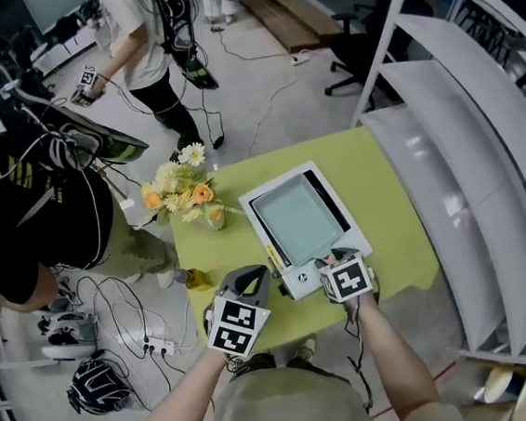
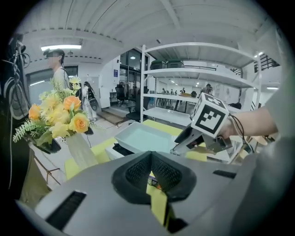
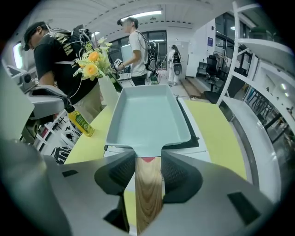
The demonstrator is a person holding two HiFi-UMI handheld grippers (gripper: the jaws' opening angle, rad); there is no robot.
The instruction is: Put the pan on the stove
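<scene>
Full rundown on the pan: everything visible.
The pale blue-green rectangular pan is shallow, with sloped walls, a flat rim and an empty, clean-looking inside. It looks like coated metal. A light wooden handle joins one short side, with a small red mark at the joint. The pan lies level over the black top of the white stove on the yellow-green table; whether it rests fully there is unclear. The right tool grips the handle from both sides.
</scene>
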